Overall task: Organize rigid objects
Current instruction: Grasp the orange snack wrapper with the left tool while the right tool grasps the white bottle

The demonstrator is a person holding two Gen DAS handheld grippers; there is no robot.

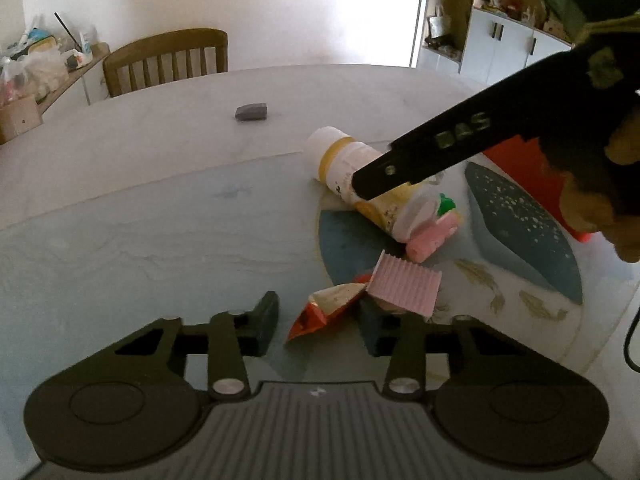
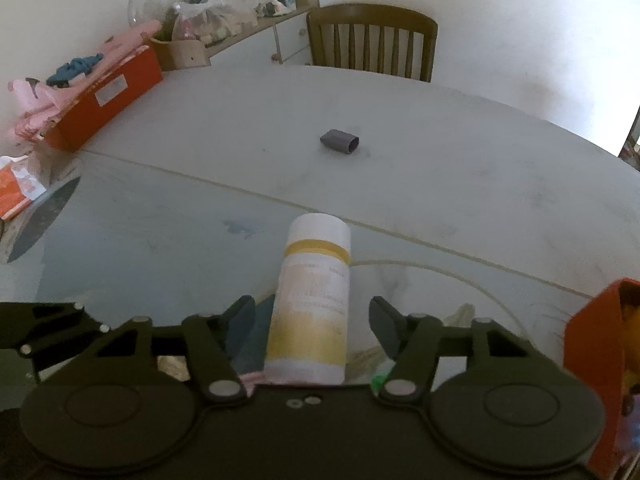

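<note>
A white and yellow bottle (image 2: 310, 296) lies on its side on the table, pointing away from me. My right gripper (image 2: 312, 320) straddles its lower half, open, with a gap on each side. In the left wrist view one of the right gripper's fingers (image 1: 400, 160) crosses over the bottle (image 1: 344, 156). My left gripper (image 1: 318, 326) is open low over the mat, around an orange snack packet (image 1: 324, 312). A gap shows between the left pad and the packet. A pink ridged piece (image 1: 404, 286) covers the right pad's tip.
A pink toy with a green top (image 1: 434, 228) lies against the bottle's base. A small grey block (image 2: 340, 141) sits mid-table. A red box (image 2: 104, 104) with pink cloth stands far left, an orange container (image 2: 596, 360) near right, a wooden chair (image 2: 372, 40) behind.
</note>
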